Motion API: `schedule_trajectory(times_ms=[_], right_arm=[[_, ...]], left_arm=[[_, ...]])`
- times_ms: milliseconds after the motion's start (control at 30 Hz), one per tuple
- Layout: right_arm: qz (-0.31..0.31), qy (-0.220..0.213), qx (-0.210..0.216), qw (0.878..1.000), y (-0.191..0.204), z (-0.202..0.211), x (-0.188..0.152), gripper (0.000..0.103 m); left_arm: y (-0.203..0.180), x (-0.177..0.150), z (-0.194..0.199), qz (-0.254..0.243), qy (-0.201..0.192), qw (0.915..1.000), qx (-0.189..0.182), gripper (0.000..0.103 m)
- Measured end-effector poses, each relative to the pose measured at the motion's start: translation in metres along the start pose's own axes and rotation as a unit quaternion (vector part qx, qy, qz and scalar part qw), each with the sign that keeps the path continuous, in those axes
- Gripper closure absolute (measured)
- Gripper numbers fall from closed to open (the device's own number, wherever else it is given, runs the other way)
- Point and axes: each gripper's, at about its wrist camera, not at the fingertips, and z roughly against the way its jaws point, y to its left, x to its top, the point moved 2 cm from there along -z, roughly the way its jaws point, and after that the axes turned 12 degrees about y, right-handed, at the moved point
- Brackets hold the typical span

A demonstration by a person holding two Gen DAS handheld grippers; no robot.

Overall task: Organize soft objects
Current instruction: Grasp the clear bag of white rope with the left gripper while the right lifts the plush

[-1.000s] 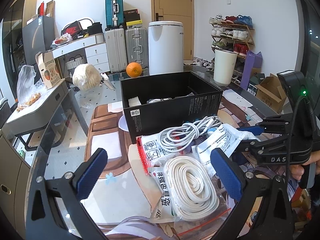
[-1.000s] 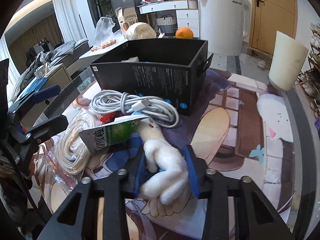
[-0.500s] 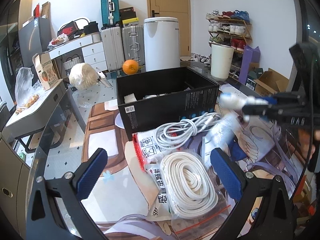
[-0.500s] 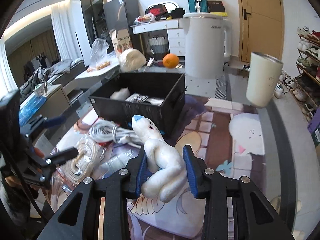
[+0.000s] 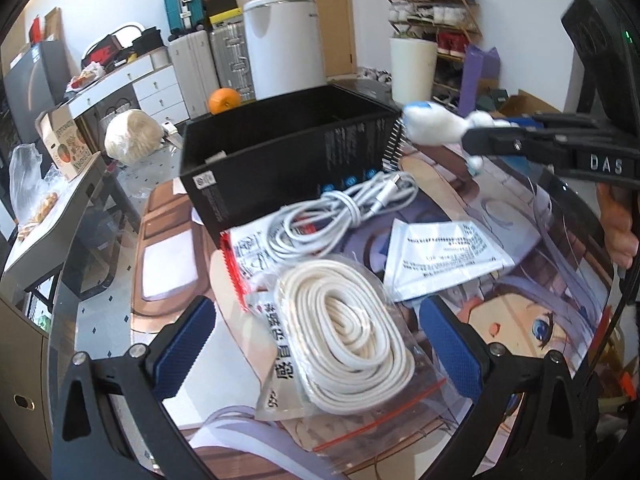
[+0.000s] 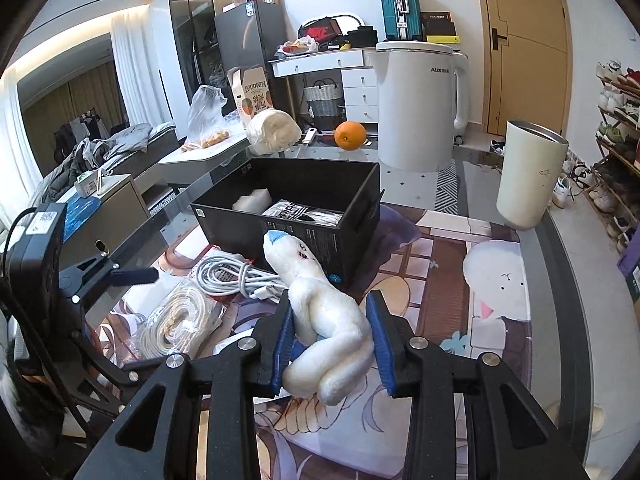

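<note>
1. Right gripper (image 6: 330, 338) jaws clenched on a white plush toy (image 6: 320, 312); toy is off the table, its blue-tipped head pointing toward the black box (image 6: 304, 236) at frame centre.
2. In the left wrist view the same toy (image 5: 436, 128) shows at upper right, beside the box's (image 5: 280, 164) right-hand corner, not yet over the opening.
3. Left gripper (image 5: 316, 346) jaws wide but closing, nothing pressed; a bagged coil of white rope (image 5: 352, 332) lies on the table between them, lower centre.
4. Box already holds some pale items at its far left and a dark-and-white packet; exact contents hard to tell.
5. Left on the table (image 6: 440, 272): bagged rope, bundle of white cable (image 5: 340, 216) in front of the box, a white printed packet (image 5: 440, 256) at centre right, a red-edged packet under the cable.
6. Judgement: task partway; toy drop into box looks like the step in hand, several loose items remain.
</note>
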Motion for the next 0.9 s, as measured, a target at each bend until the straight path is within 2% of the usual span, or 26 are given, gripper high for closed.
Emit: schedule_trajectory(times_ms=[200, 367, 533, 733, 900], right_arm=[[-0.001, 0.001, 0.0, 1.0, 0.001, -0.001, 0.0, 0.068], [0.003, 0.003, -0.001, 1.0, 0.004, -0.003, 0.0, 0.068], [0.006, 0.004, 0.0, 1.0, 0.005, -0.004, 0.0, 0.068], [0.006, 0.002, 0.0, 1.0, 0.005, -0.003, 0.0, 0.068], [0.007, -0.002, 0.0, 1.0, 0.005, -0.001, 0.002, 0.068]], left_arm=[[-0.014, -0.004, -0.007, -0.034, 0.02, 0.9992, -0.003, 0.025], [-0.023, -0.007, -0.008, -0.063, 0.021, 0.9977, 0.014, 0.031], [-0.021, -0.009, -0.006, -0.073, 0.017, 0.9971, 0.016, 0.055], [-0.024, -0.008, -0.004, -0.076, 0.011, 0.9969, 0.013, 0.065], [-0.022, -0.007, -0.002, -0.067, 0.006, 0.9977, 0.006, 0.066]])
